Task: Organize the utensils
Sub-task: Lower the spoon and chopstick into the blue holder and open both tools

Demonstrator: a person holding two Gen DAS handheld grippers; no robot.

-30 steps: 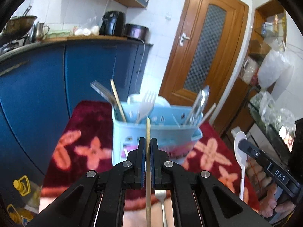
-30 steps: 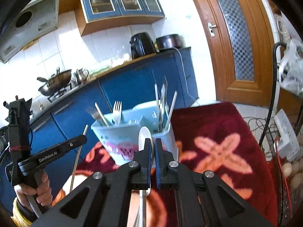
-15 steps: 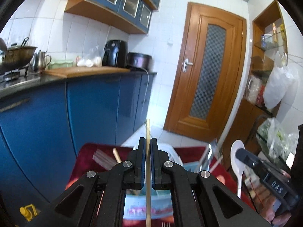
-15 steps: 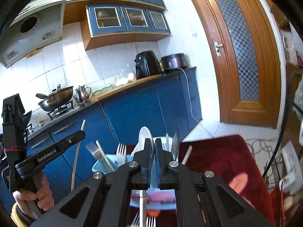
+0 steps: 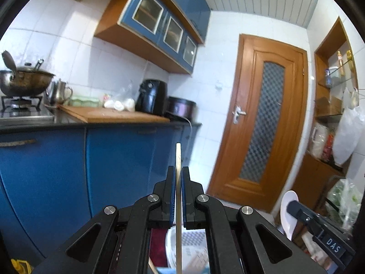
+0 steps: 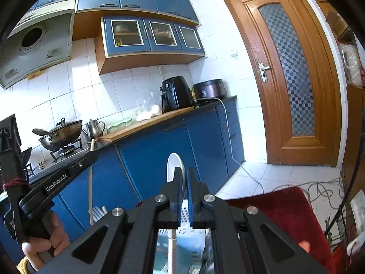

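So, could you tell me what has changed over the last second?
Both grippers rose and tipped upward: the utensil caddy sank to the bottom edge of both views. Grips are unchanged: the left gripper still clamps the chopstick, the right gripper the white spoon.

The left gripper (image 5: 178, 171) points almost level, its jaws clamped on a thin chopstick (image 5: 178, 159) standing upright. The right gripper (image 6: 184, 171) is likewise near level, pinching a white spoon (image 6: 174, 164). A hand (image 6: 52, 235) grips the left gripper's handle.
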